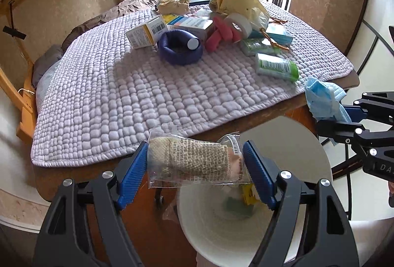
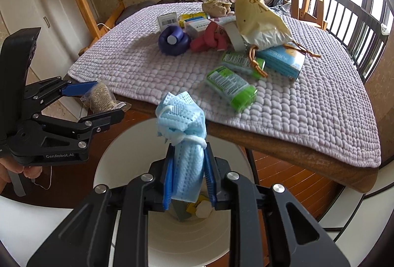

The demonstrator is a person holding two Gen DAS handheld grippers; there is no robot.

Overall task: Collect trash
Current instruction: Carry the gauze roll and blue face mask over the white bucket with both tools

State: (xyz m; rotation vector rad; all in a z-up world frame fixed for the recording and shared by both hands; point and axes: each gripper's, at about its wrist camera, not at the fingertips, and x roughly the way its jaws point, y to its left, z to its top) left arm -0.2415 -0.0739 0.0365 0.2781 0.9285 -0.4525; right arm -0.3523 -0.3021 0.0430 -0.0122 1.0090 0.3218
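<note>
Left tongs [image 1: 195, 164], bottom centre of left view, clamp a clear plastic packet [image 1: 192, 158] across its width: light, crinkly, slippery, so grip mid-body w/ both pads. Right tongs [image 2: 188, 183], bottom centre of right view, clenched on a blue face mask [image 2: 183, 119]: soft, weightless, squashes. Both hang over the white bin [image 2: 118, 141] beside the counter [image 2: 295, 151].

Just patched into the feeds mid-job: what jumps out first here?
Both grippers are loaded above the white bin: the left gripper clamps a clear packet, and the right gripper is shut on a crumpled blue face mask. Behind them, a heap of boxes, green tubes and a yellow paper bag lies on the quilted pad over the table.
</note>
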